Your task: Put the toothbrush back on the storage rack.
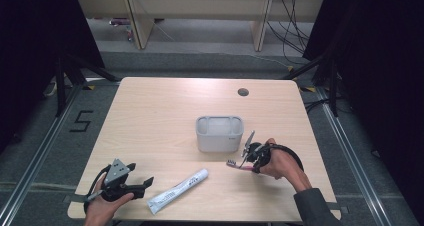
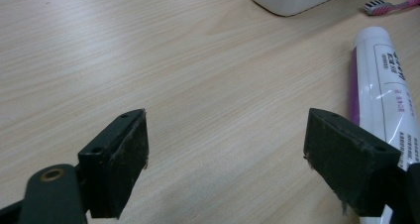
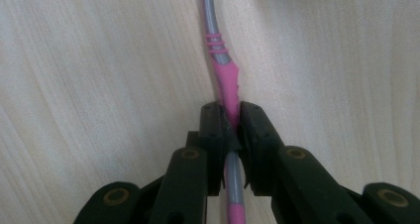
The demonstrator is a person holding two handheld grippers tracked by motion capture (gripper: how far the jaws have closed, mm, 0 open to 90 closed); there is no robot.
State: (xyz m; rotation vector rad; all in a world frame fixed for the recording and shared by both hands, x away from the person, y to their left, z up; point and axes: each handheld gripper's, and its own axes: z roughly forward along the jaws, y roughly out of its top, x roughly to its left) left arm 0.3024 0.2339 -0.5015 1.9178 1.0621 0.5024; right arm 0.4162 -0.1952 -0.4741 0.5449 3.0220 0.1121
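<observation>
**Toothbrush gripped, holder next**

High view: the right gripper point(image 1: 248, 153) holds a pink toothbrush point(image 1: 236, 164) low over the desk point(image 1: 150, 116), just right of the grey holder point(image 1: 219, 133). The left gripper point(image 1: 142, 183) rests near a toothpaste tube point(image 1: 177, 190).

Left gripper view: its fingers point(image 2: 121, 162) stand wide apart, holding nothing; the tube lies beside the right one.

Right gripper view: fingers point(image 3: 215, 130) are clamped on the toothbrush handle. Likely step: lifting it; next, tilt it upright over the holder.
</observation>
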